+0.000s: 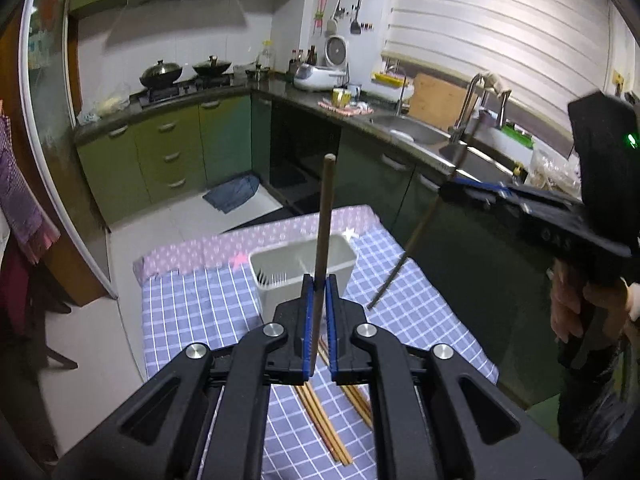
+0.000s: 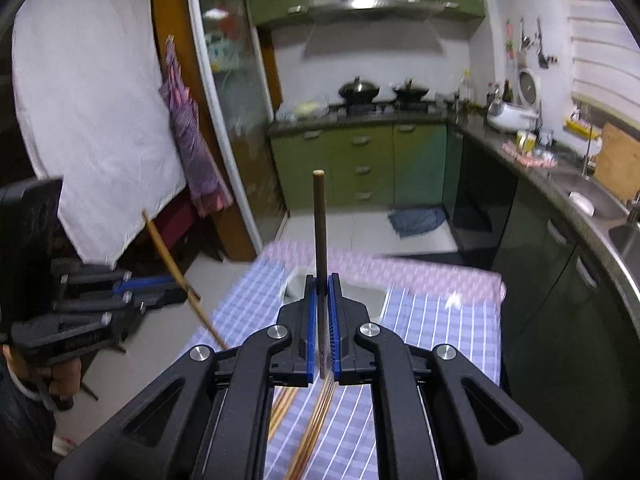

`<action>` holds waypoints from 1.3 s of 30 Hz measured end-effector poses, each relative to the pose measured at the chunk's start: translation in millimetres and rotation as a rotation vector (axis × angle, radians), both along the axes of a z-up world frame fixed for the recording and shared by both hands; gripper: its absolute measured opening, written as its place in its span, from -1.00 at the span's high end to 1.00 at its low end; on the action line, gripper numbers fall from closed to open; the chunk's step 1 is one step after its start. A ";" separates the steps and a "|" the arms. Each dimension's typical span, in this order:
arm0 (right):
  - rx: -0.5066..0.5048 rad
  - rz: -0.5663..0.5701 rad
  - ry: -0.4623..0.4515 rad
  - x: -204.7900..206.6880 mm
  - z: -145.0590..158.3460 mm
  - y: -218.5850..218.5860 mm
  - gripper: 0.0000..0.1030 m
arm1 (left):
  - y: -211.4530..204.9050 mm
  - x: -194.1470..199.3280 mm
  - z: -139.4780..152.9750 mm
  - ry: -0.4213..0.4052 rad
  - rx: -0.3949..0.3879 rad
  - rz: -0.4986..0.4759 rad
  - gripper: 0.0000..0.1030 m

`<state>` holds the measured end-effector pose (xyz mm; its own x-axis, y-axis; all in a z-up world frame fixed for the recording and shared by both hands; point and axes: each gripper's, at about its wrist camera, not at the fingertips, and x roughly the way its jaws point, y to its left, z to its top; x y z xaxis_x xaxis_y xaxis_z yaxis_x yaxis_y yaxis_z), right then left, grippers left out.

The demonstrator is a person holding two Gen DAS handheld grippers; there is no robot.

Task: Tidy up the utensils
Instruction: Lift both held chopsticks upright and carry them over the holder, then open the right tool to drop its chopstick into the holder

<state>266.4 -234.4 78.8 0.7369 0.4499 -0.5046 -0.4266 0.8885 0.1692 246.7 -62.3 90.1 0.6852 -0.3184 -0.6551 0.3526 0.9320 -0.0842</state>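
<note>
The left gripper [image 1: 319, 282] is raised above the table, its two blue-lined jaws drawn close together on a thin stick that stands nearly upright between them. In the right wrist view it enters from the left edge, fingers level and pointing right, the person's left hand [image 2: 60, 376] wrapped round the handle below. The right gripper [image 2: 323, 280] is pinched the same way on its own upright stick. From the left camera it reaches in from the right, the right hand [image 1: 576, 304] apparently gripping the handle, though motion blur softens it.
</note>
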 end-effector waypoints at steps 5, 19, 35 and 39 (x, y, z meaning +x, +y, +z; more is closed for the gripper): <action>0.033 -0.049 -0.025 45.2 20.4 -3.5 0.87 | -2.1 12.3 19.7 -0.034 -0.017 0.005 0.88; -0.078 -0.061 0.139 121.5 -79.2 21.1 0.87 | -9.1 57.1 39.9 -0.077 -0.053 0.027 0.88; -0.036 0.022 0.144 18.0 -104.8 -18.6 0.53 | -17.2 97.8 12.0 -0.079 -0.008 0.081 0.88; -0.013 0.013 0.165 -5.0 -121.0 -33.5 0.53 | -20.3 111.8 -16.2 -0.032 0.005 0.093 0.88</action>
<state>261.4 -267.9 -42.2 0.6376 0.4514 -0.6242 -0.4049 0.8858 0.2270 358.5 -82.6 73.9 0.7324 -0.2488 -0.6338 0.2668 0.9613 -0.0691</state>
